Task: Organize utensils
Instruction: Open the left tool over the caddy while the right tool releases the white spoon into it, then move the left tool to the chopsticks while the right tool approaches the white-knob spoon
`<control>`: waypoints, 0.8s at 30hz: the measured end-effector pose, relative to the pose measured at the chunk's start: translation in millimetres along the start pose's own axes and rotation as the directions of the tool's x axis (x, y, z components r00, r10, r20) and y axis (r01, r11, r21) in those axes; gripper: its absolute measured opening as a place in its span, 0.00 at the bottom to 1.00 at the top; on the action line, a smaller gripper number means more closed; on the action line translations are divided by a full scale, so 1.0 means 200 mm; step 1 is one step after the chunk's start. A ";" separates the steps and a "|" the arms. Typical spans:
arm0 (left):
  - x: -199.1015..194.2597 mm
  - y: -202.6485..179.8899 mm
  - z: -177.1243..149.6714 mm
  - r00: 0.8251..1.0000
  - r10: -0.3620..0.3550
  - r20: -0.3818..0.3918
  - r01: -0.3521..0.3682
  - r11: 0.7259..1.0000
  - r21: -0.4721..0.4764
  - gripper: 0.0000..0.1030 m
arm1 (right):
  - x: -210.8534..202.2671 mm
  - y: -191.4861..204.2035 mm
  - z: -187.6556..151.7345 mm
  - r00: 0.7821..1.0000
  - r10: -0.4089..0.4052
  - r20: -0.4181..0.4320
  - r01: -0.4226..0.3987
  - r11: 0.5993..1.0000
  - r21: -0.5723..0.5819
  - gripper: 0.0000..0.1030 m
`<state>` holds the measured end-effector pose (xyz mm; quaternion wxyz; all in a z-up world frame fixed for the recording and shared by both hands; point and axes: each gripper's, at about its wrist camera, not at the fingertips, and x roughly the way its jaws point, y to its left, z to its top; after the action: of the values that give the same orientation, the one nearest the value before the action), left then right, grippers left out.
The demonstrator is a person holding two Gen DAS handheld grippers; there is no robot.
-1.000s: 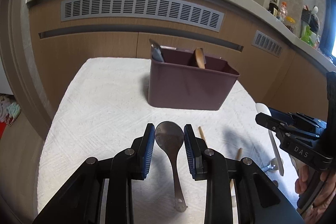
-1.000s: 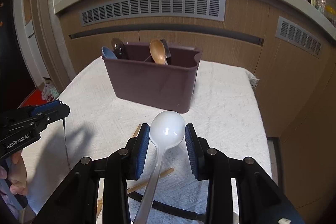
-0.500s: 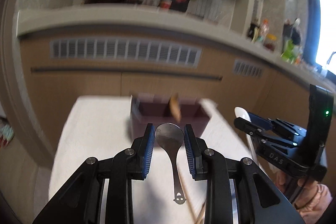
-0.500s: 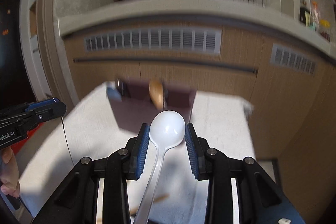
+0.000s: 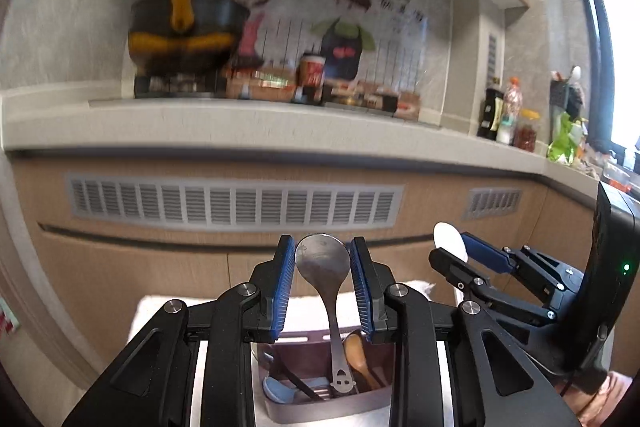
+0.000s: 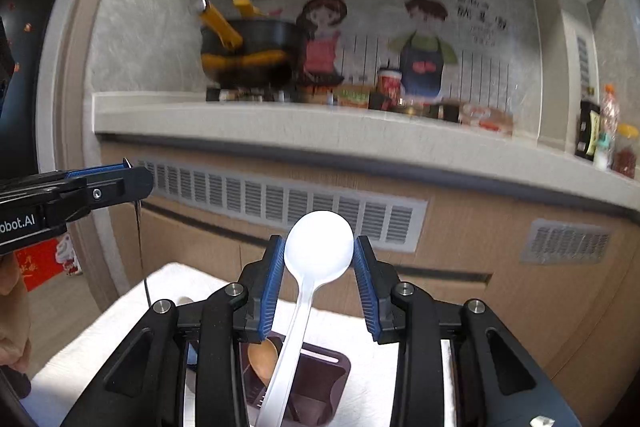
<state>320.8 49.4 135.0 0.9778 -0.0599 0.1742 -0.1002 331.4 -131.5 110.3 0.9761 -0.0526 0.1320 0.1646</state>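
Spoons hung above the caddy (image 5: 320, 403): left tool (image 5: 322, 265) clamped a steel spoon (image 5: 322, 263), right tool (image 6: 319, 255) a white spoon (image 6: 319, 247).

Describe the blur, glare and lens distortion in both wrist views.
Left wrist view: the window at right is blown out white, the counter and its clutter are motion-blurred, and the metal spoon stays sharp. Right wrist view: the same smear on the counter edge, which bows from fisheye distortion; the white spoon is bright and nearly featureless; corners vignette black.
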 end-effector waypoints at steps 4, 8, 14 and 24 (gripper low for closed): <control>0.17 0.05 -0.10 0.998 0.010 -0.054 -0.011 1.000 -0.020 0.28 | 0.14 0.01 -0.09 0.999 -0.002 -0.042 0.002 1.000 0.000 0.31; 0.27 0.07 -0.19 0.996 0.012 -0.092 -0.015 0.999 -0.033 0.28 | 0.24 0.01 -0.19 0.997 -0.009 -0.076 0.009 1.000 0.001 0.31; 0.38 0.06 -0.33 0.983 -0.003 -0.182 -0.003 0.999 -0.035 0.37 | 0.33 -0.01 -0.29 0.979 0.062 -0.193 -0.055 0.998 0.039 0.66; 0.23 0.04 -0.39 0.977 0.026 -0.212 -0.035 0.999 -0.038 0.54 | 0.07 -0.09 -0.33 0.981 -0.035 -0.189 0.040 0.999 0.022 0.92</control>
<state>337.7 40.6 46.2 0.9536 -0.0664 0.2802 -0.0874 333.9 -154.0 44.7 0.9626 -0.0580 0.2251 0.1389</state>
